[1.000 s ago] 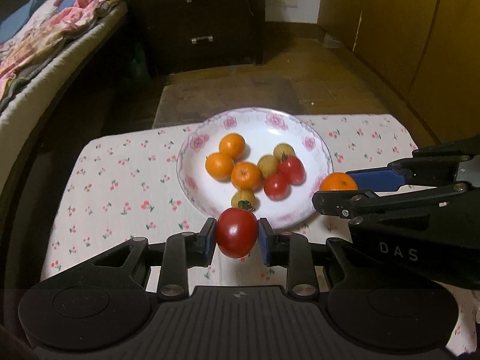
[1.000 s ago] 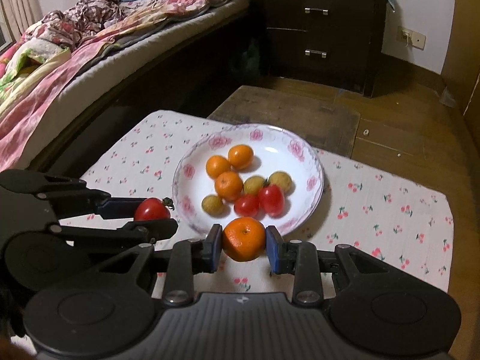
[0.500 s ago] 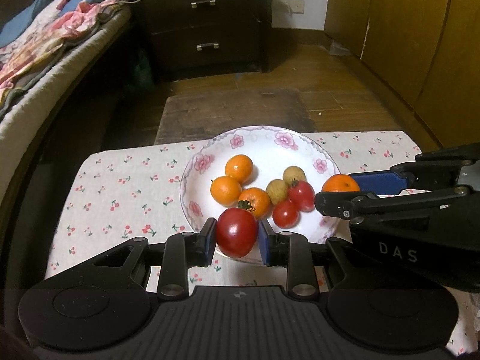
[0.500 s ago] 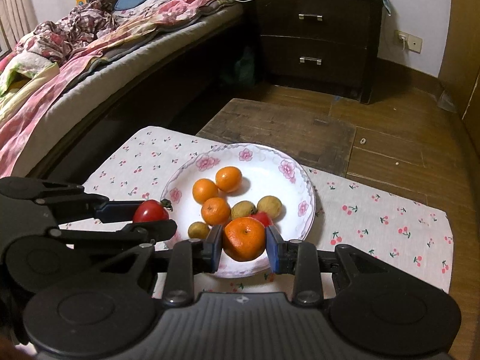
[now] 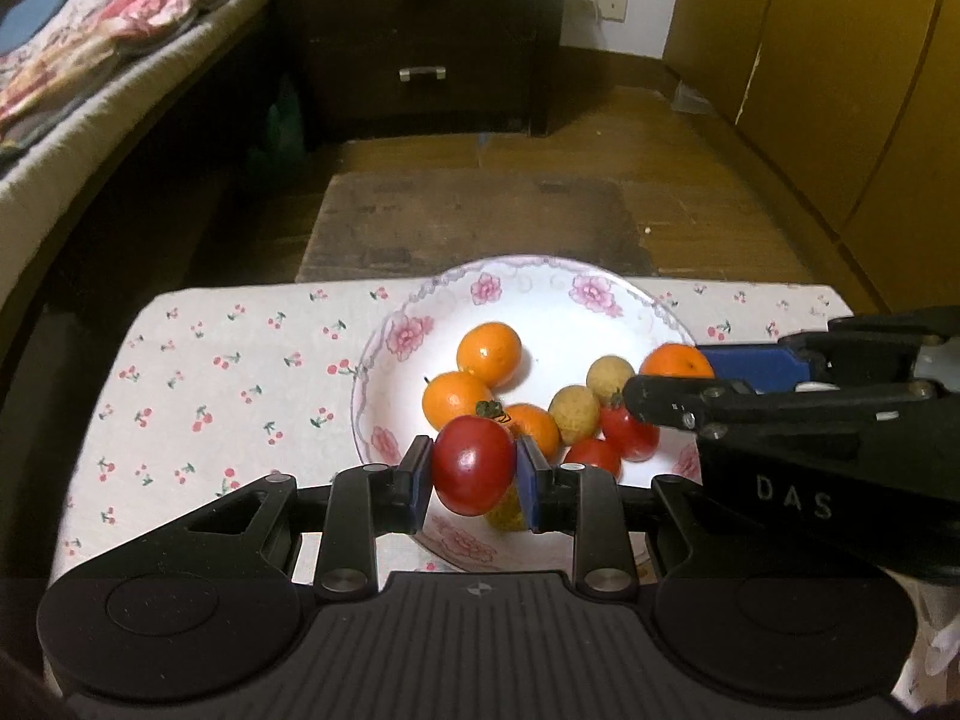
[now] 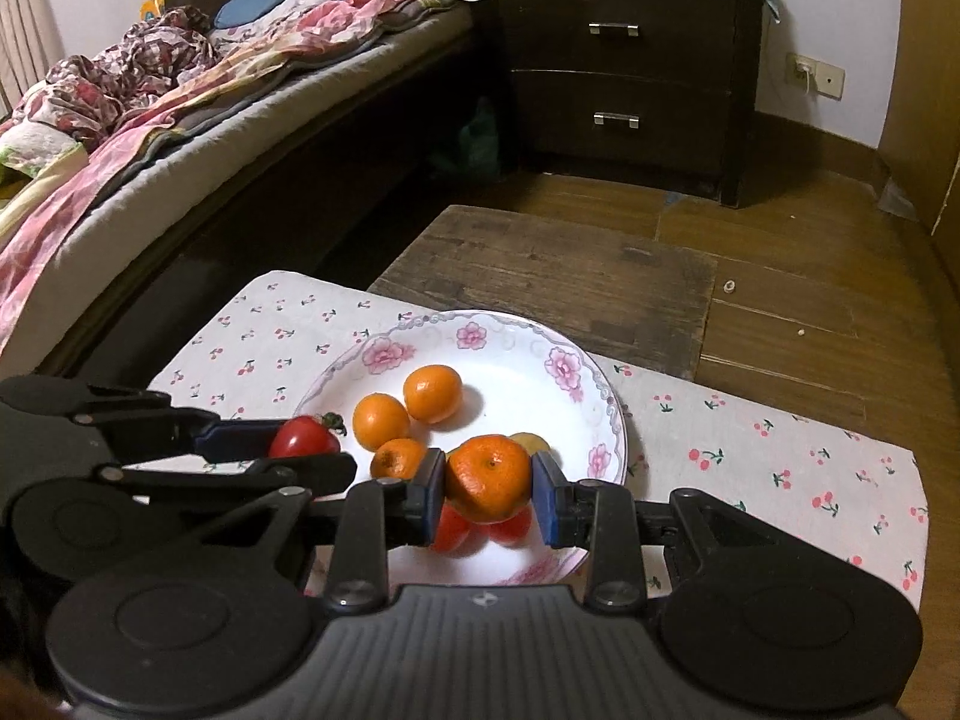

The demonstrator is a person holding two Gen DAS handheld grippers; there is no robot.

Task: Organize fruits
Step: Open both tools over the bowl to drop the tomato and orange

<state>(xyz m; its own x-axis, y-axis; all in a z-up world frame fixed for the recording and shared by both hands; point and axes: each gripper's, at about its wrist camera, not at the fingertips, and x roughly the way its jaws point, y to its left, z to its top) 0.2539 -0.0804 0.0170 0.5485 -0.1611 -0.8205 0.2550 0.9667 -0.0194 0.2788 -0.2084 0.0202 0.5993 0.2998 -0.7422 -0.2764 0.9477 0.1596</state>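
A white floral plate point(image 5: 528, 306) point(image 6: 510, 354) holds three oranges point(image 5: 489, 354), small tomatoes point(image 5: 627, 432) and yellow-brown fruits point(image 5: 574, 414). My left gripper point(image 5: 474, 474) is shut on a red tomato point(image 5: 473, 471) above the plate's near left rim; it shows in the right wrist view point(image 6: 303, 438). My right gripper point(image 6: 489, 483) is shut on an orange point(image 6: 489, 477) above the plate's near part; this orange shows in the left wrist view point(image 5: 675, 360).
The plate sits on a low table with a cherry-print cloth point(image 5: 240, 372) point(image 6: 780, 462). A bed point(image 6: 180, 120) lies at the left. A dark drawer chest point(image 6: 618, 72) stands beyond on the wooden floor. Yellow cupboards point(image 5: 840, 90) line the right.
Both grippers have moved forward over the plate, carrying the tomato and the orange. The fruits on the plate have not moved.
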